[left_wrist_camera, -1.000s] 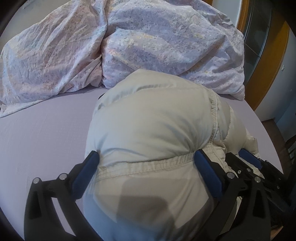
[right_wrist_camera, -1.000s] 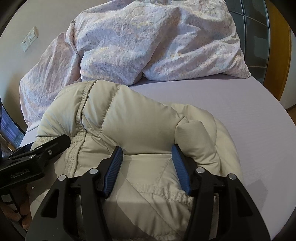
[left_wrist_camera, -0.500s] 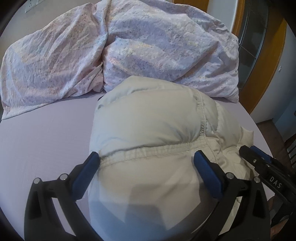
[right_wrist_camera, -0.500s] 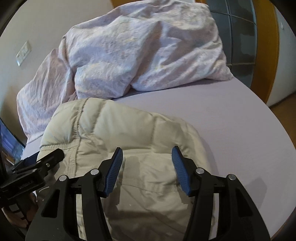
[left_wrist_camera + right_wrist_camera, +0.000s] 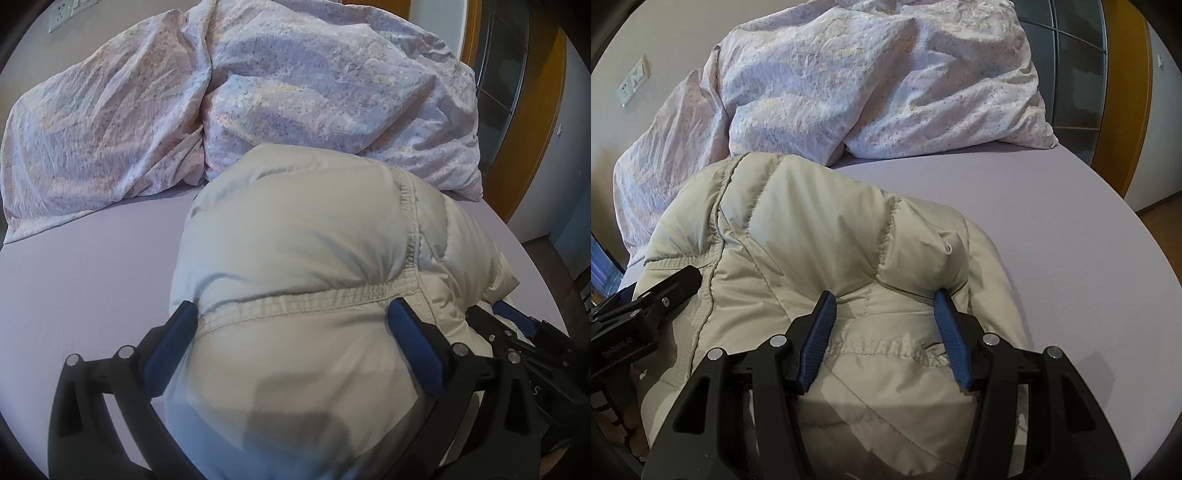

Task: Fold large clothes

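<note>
Padded beige jacket [image 5: 295, 258] lies bunched on the bed [image 5: 81, 266], near the duvet [image 5: 295, 92]. Left gripper [image 5: 291, 314] and right gripper [image 5: 882, 302] each clamp its bulk.

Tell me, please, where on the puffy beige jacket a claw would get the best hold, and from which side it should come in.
Probably the stitched seam band across the beige jacket, approached from the near edge, pointing down along the bed sheet. The padding is bulgy and slippery, while the seam is flatter and firmer. The left claw already straddles it there; the right claw brackets a similar quilted seam.
</note>
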